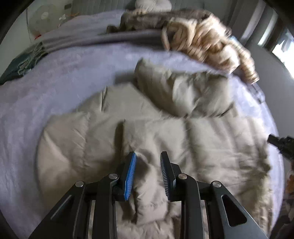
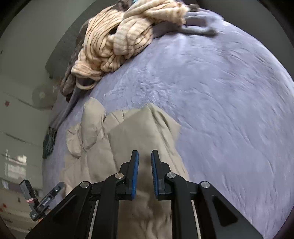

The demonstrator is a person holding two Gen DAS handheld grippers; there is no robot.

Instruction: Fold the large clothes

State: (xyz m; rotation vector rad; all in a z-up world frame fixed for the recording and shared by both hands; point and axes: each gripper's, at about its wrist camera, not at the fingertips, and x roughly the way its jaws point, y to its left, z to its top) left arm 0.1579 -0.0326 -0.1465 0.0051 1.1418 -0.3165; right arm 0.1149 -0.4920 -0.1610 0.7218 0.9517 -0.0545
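Observation:
A beige quilted puffer coat (image 1: 117,136) lies spread on the lilac bedspread (image 1: 46,95). One sleeve (image 1: 183,88) is folded across the far right of it. My left gripper (image 1: 148,156) is open just above the coat's near part, with nothing between its fingers. In the right wrist view the coat (image 2: 132,132) lies below and ahead of my right gripper (image 2: 144,154), which is open with a narrow gap and empty. Part of the right gripper (image 1: 281,145) shows at the right edge of the left wrist view, and the left gripper (image 2: 42,200) shows at the lower left of the right wrist view.
A heap of cream ribbed knitwear (image 2: 117,38) and a brown fuzzy garment (image 1: 156,16) lie at the far side of the bed. Folded grey cloth (image 1: 77,38) and a dark green fringed item (image 1: 20,64) lie nearby. A fan (image 1: 43,17) stands beyond the bed.

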